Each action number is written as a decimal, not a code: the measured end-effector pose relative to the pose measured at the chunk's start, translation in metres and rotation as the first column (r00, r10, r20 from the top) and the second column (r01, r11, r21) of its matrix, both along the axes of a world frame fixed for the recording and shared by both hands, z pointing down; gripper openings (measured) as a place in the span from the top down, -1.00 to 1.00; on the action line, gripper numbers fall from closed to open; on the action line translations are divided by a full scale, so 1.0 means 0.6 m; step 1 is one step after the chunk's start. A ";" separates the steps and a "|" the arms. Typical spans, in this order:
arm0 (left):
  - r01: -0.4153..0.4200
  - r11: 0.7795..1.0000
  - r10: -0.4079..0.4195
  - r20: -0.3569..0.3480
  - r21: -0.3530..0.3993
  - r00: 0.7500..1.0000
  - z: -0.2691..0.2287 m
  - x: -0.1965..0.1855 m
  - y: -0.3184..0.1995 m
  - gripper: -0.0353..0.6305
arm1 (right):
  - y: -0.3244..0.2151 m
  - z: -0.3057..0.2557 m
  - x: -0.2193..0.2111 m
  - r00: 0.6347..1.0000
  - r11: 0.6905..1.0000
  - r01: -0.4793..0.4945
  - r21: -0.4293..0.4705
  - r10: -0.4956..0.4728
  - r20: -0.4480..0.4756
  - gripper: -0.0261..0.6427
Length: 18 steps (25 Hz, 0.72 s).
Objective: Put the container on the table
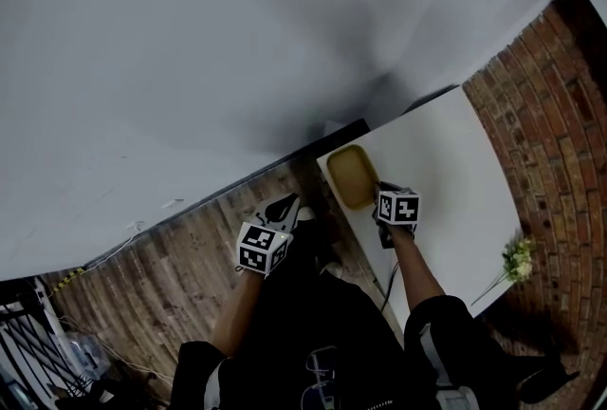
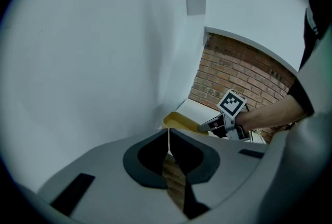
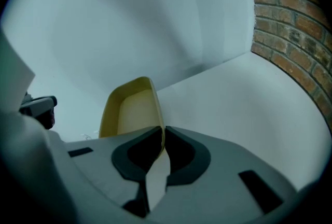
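Container: yellow open-top container [image 1: 351, 173] at the near left corner of the white tabletop [image 1: 446, 161]; cannot tell if it rests on it or is lifted.
Right gripper [image 3: 163, 137]: jaws closed on the container's right side wall, rim pinched between them.
Left gripper [image 2: 169, 137]: jaws together with nothing between them, out over the wooden floor [image 1: 180, 266], well left of the tabletop.
Surroundings: brick wall [image 1: 560, 133] beyond the tabletop's right edge; 1 small flower sprig [image 1: 517, 258] at its near right edge.
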<state>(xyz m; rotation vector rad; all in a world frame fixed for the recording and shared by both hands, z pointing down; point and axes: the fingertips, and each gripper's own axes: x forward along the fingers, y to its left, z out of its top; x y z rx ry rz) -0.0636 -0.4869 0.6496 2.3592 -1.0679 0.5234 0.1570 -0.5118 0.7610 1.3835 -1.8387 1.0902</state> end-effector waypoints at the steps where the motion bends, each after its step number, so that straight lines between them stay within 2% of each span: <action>1: 0.004 1.000 -0.004 0.000 -0.003 1.000 0.002 -0.002 0.000 0.83 | -0.002 0.003 0.000 1.000 1.000 0.004 -0.001 -0.004 0.002 0.80; 18: 0.048 0.998 -0.048 0.008 -0.036 0.999 0.022 -0.025 0.008 0.83 | -0.010 0.046 0.005 1.000 0.999 0.028 -0.047 -0.028 0.000 0.80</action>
